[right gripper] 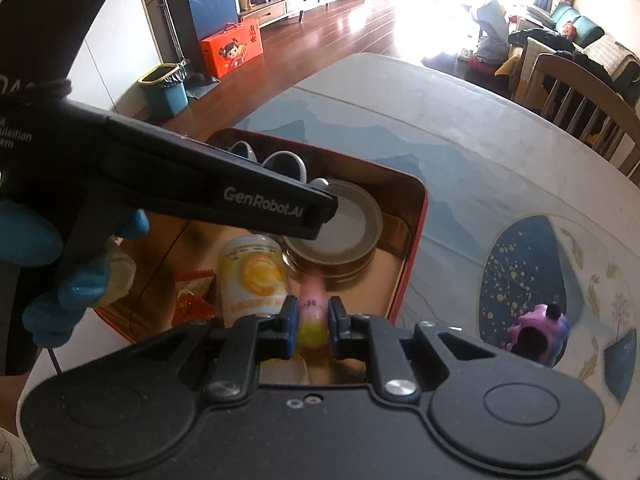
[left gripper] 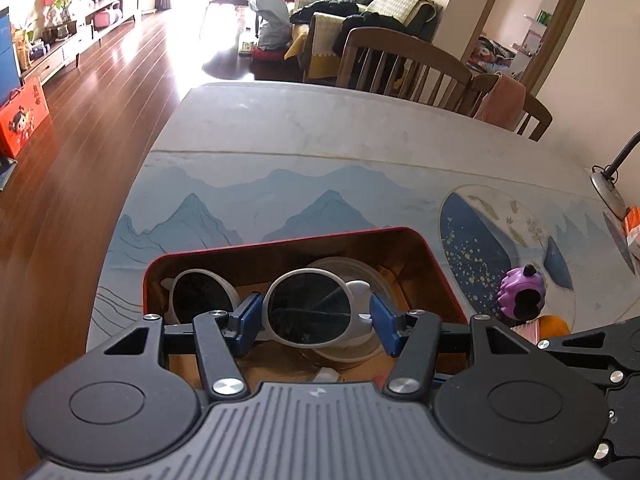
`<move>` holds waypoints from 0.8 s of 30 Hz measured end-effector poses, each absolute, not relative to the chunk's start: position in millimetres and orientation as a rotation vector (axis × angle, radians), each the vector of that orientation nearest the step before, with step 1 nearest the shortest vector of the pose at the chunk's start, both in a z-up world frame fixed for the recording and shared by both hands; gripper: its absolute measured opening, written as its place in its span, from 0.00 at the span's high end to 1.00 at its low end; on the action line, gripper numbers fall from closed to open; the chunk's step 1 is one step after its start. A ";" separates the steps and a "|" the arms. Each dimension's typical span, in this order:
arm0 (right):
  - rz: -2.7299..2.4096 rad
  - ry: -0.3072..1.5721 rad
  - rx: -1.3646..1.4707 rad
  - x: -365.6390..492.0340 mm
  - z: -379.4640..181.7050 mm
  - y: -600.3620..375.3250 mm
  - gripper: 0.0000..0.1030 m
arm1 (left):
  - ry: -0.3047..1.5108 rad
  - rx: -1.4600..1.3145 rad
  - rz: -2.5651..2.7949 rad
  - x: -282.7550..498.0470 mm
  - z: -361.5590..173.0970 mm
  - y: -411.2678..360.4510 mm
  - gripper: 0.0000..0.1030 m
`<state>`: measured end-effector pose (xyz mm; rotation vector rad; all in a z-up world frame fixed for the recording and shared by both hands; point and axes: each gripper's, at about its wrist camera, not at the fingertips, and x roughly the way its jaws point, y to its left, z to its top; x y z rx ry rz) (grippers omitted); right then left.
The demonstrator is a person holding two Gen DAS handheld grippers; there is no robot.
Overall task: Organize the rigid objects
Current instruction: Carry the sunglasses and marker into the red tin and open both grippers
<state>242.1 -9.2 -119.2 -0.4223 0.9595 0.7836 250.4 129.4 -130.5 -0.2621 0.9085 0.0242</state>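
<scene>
I see my left gripper (left gripper: 316, 318) over the red tin (left gripper: 436, 268) near the worktop's (left gripper: 360, 128) left edge, its blue pads set either side of one lens of the white sunglasses (left gripper: 308, 308); I cannot tell whether they actually touch the frame. The sunglasses sit inside the tin, above a round lidded container (right gripper: 340, 228). Beside that lies a yellow-labelled bottle (right gripper: 254, 276). My right gripper (right gripper: 314, 326) is pinching a small pink-and-yellow figure (right gripper: 314, 312) over the tin's near part. Further right, a purple toy (right gripper: 540, 330) stands on the worktop, apart from the tin.
</scene>
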 end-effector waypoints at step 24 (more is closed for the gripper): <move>0.761 0.953 -0.328 231.3 -104.6 -37.0 0.66 | 0.935 -0.238 0.034 235.7 -129.6 118.3 0.34</move>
